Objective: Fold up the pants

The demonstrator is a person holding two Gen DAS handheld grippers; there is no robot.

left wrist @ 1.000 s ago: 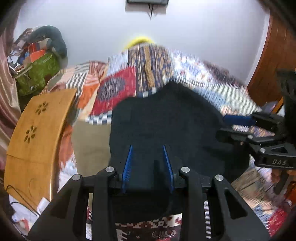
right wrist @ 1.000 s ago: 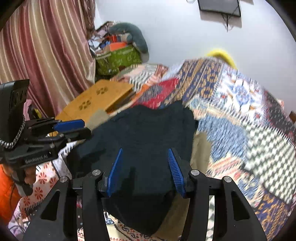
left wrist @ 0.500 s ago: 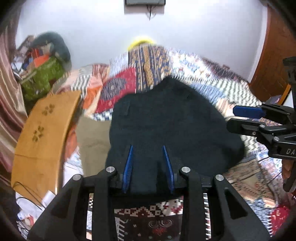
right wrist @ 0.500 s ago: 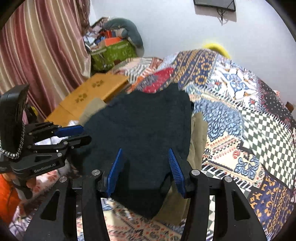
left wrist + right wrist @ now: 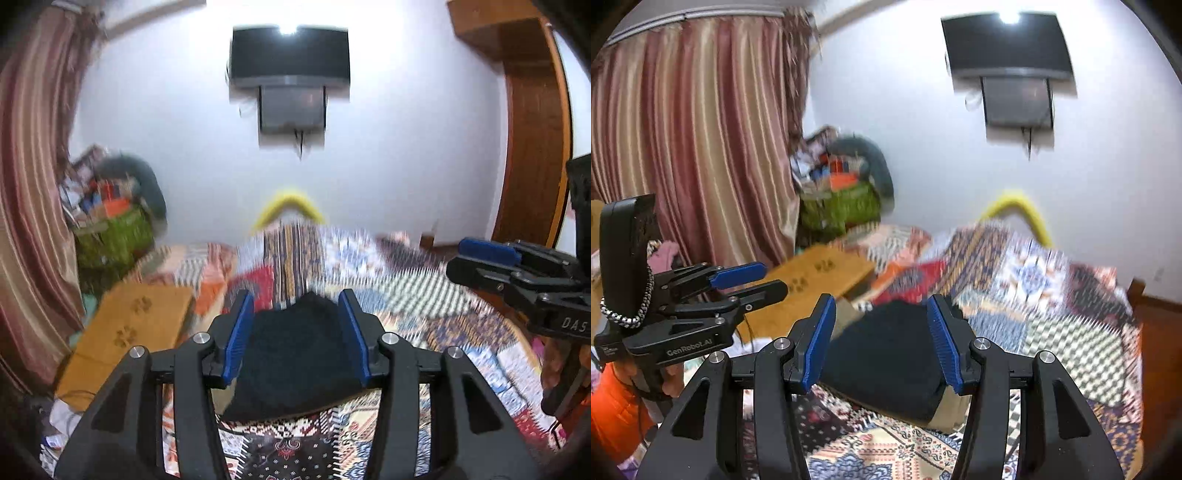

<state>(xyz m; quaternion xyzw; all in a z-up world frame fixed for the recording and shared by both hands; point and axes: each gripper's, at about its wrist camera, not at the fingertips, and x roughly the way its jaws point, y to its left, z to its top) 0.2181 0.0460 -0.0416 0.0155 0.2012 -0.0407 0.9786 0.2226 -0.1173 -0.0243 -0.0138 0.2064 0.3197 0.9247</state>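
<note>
- Left gripper (image 5: 297,325) raised above patterned bedspread (image 5: 424,317), jaws opening, nothing clamped.
- Dark folded pants (image 5: 295,362) lying on bedspread below.
- Right gripper (image 5: 480,262) at right edge.
- Wall-mounted screen (image 5: 290,55) ahead.

You have dark pants (image 5: 295,354) of matt, slightly fuzzy cloth lying on a patterned woven bedspread (image 5: 424,321). Beside the bedspread, the low wooden table (image 5: 129,332) shows a smooth, lightly satin finish. Your left gripper (image 5: 295,306) is matt black plastic with ribbed blue pads and bright metal screw heads; its jaws are opening, clear of the pants. The right gripper (image 5: 879,306) looks alike. The curtain (image 5: 701,147) behind the table is sheeny striped cloth.
</note>
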